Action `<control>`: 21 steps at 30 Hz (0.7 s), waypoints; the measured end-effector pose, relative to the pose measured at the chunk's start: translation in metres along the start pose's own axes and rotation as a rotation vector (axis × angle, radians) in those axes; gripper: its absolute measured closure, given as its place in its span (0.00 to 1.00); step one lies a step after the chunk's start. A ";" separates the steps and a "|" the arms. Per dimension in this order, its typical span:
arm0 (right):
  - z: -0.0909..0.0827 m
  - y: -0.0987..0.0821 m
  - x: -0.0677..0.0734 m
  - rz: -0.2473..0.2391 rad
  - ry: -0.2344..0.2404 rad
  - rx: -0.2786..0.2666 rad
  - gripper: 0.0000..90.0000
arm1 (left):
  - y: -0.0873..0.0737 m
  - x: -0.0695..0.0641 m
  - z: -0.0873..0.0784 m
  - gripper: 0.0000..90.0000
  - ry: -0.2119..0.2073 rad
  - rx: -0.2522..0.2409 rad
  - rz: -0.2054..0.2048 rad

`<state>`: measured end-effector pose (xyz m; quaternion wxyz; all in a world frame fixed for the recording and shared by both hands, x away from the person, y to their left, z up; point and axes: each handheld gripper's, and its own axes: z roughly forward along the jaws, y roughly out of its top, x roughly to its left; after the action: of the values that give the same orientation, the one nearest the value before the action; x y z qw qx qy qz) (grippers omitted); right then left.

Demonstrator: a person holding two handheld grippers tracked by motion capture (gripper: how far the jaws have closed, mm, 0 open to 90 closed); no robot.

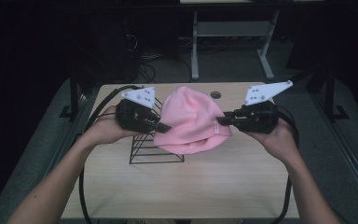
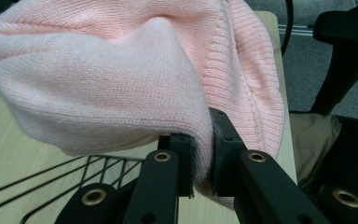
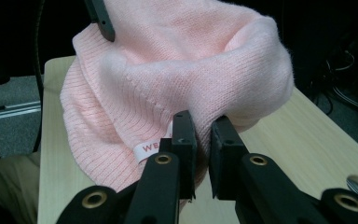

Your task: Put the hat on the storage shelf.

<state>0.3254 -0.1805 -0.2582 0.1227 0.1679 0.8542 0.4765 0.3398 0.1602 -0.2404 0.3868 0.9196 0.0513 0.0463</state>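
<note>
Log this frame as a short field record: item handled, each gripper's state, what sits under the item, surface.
item: pink knit beanie, held up between both grippers
left gripper: jaws shut on the beanie's brim
right gripper: jaws shut on the brim near a white label
beneath: black wire rack
surface: wooden table

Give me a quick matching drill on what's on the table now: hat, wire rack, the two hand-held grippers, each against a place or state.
Things:
1. pink knit hat
2. black wire rack
3. left hand-held gripper
4. right hand-held gripper

Places or states:
A. stands on the wooden table, partly behind the hat
B. clamped on the hat's brim near the white label
C. held up between both grippers, off the table
D. clamped on the hat's brim on the side over the rack

Pairs: 1-C, 2-A, 3-D, 4-B
</note>
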 end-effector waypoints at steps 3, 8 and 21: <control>0.011 0.012 -0.002 -0.015 0.007 -0.005 0.91 | -0.007 0.005 -0.010 0.90 0.008 0.003 -0.004; 0.030 0.027 -0.004 -0.041 0.019 0.000 0.91 | -0.019 0.011 -0.026 0.90 0.022 0.001 -0.016; 0.066 0.056 -0.016 -0.073 0.048 0.011 0.91 | -0.038 0.031 -0.045 0.90 0.059 0.014 -0.034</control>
<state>0.3742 -0.1085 -0.2436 0.1185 0.1256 0.8652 0.4707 0.3626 0.2228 -0.2352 0.3793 0.9196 0.0785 0.0666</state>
